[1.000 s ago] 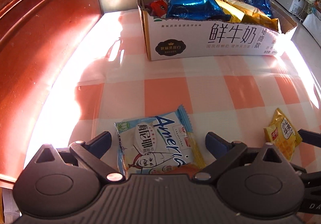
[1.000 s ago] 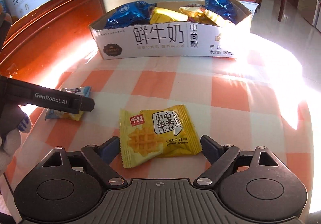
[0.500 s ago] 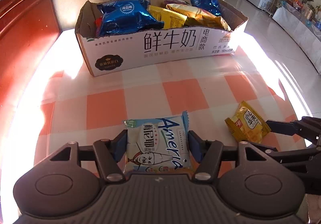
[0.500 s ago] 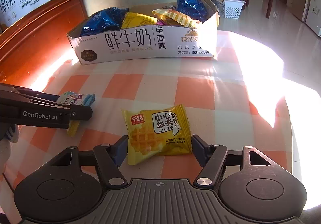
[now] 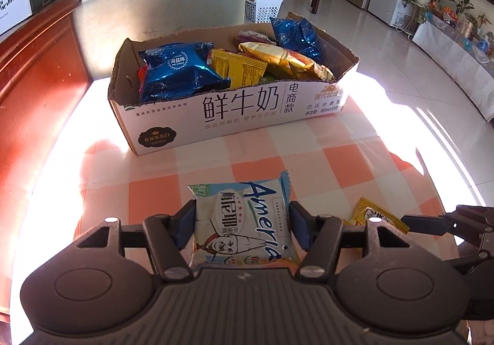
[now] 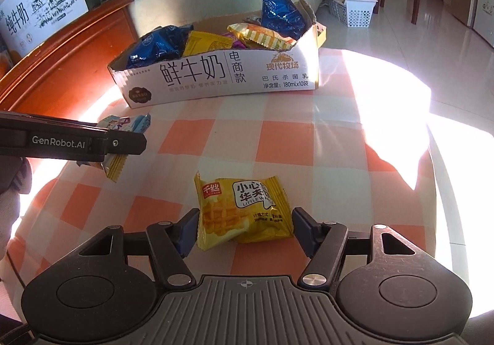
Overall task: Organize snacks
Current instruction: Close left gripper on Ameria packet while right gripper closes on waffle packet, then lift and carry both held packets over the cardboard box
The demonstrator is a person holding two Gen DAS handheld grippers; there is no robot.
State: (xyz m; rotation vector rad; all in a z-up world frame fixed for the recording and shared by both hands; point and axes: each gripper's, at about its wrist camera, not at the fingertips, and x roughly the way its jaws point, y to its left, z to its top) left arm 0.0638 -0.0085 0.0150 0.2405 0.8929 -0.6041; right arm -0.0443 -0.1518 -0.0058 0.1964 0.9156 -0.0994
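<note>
Cardboard box (image 5: pixel 234 110), white-printed and open-topped, sits at the far side of the orange-and-white checked tablecloth (image 5: pixel 333 166), crammed with crinkly foil bags in blue, yellow and gold. The left gripper (image 5: pixel 242 224) clamps a flat, pale-blue pillow packet (image 5: pixel 244 221) between its blue pads, which press both side edges; in the right wrist view the packet hangs clear of the cloth. The right gripper (image 6: pixel 245 227) brackets a glossy yellow waffle packet (image 6: pixel 244 212) with crimped, serrated ends. Its left pad touches the wrapper, its right pad stands just beside it, so whether it grips I cannot tell. The packet lies on the cloth.
</note>
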